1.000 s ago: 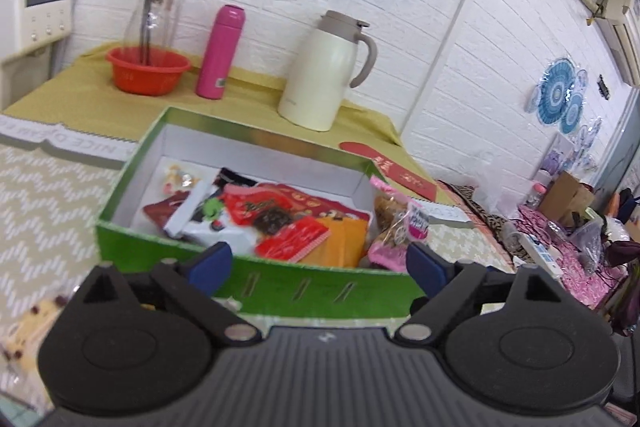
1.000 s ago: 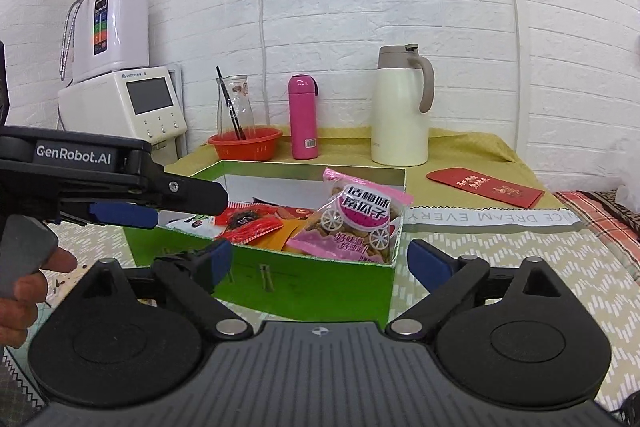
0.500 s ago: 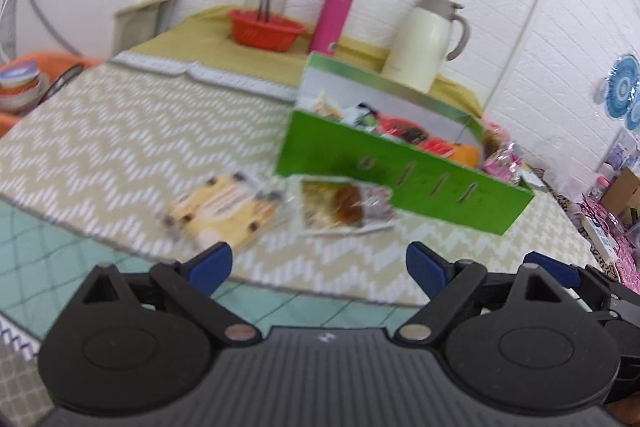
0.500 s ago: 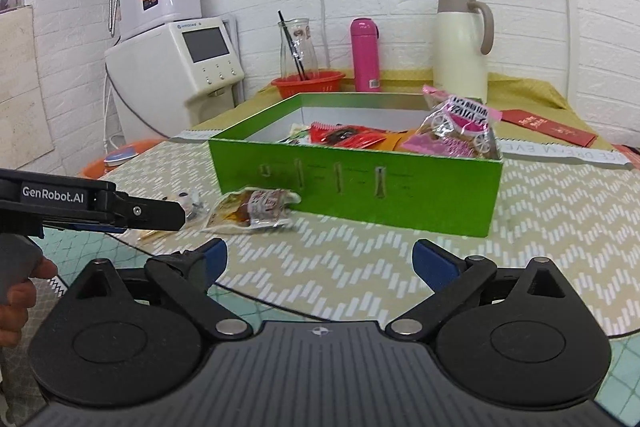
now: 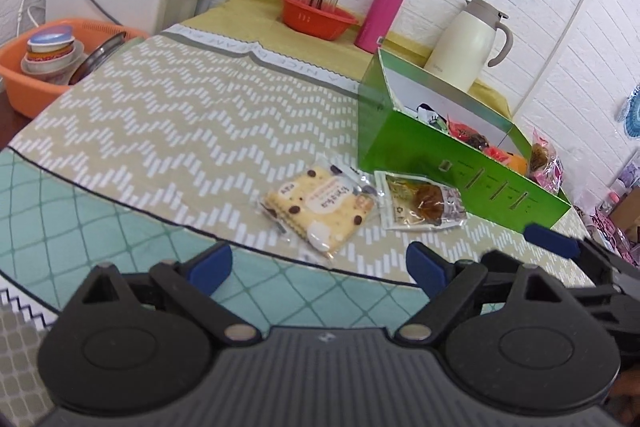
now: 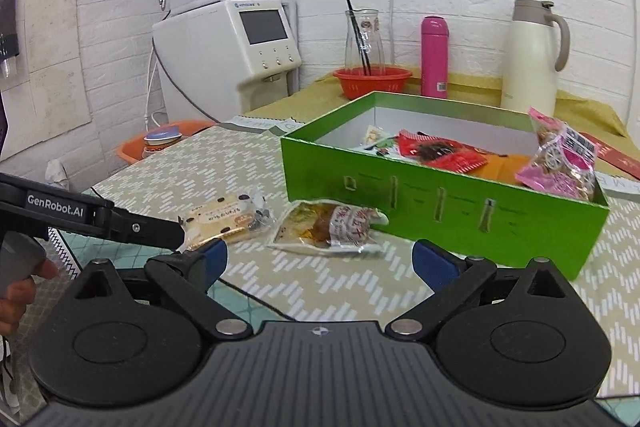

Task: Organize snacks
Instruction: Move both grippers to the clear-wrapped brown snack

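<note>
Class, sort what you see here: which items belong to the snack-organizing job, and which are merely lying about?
Belongs to the job:
green box
cracker packet
brown snack packet
pink snack bag
left gripper
right gripper

Just lying about:
pink bottle
cream jug
red bowl
orange basin

Open desk on the left, crowded on the right

In the left wrist view the desk [image 5: 168, 115] lies bare across the left and centre — the cookie packet [image 5: 320, 213] and the brown snack packet [image 5: 420, 203] sit at lower centre, just before the green box [image 5: 432, 155]. Behind, at upper centre, stand the red bowl [image 5: 316, 15], pink bottle [image 5: 382, 13] and cream jug [image 5: 466, 43].
</note>
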The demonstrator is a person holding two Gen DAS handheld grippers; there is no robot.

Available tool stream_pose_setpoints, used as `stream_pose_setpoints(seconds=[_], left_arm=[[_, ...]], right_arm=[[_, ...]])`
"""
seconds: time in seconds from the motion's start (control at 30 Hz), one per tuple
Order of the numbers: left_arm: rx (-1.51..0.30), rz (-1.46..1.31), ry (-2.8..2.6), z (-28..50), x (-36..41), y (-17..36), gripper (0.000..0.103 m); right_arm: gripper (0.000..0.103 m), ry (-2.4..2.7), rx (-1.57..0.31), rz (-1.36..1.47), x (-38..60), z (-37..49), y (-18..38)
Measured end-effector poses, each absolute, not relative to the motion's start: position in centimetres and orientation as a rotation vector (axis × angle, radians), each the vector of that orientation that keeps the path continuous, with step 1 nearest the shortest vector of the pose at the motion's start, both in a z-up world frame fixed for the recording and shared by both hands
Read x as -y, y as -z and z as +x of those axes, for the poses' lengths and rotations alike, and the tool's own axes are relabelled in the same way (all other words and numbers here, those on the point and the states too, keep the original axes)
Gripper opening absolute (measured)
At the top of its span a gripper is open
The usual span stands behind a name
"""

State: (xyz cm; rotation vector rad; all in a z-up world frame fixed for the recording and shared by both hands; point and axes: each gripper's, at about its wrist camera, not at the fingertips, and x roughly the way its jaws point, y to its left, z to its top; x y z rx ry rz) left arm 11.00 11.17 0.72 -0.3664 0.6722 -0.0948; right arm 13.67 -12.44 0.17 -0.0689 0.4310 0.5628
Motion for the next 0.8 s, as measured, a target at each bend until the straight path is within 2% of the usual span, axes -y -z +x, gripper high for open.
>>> stream_pose_setpoints(seconds=[0.4,0.57,0.6,0.8], left_arm=[[-0.677,-0.357,0.071,12.3,-12.6,-0.5,0.088],[-0.686,-0.36,0.068,12.7,-12.7,-0.3,0.088],[-0.687,-0.361,0.068,12.7,-12.7,-0.2,0.088],[-0.693,-0.356,0.069,12.7,-12.5,-0.1,0.088]], right_arm=[[0.103,-0.513,-0.524,-0.025,10.3,19.4,0.9],[0.102,-0.555,-0.56,-0.045,10.1,18.5,1.2],[0.095,-0.574,-0.565,-0.064,10.0,18.1,1.2],[0.094,-0.692,-0.56,-0.138,9.4,15.1,0.7]])
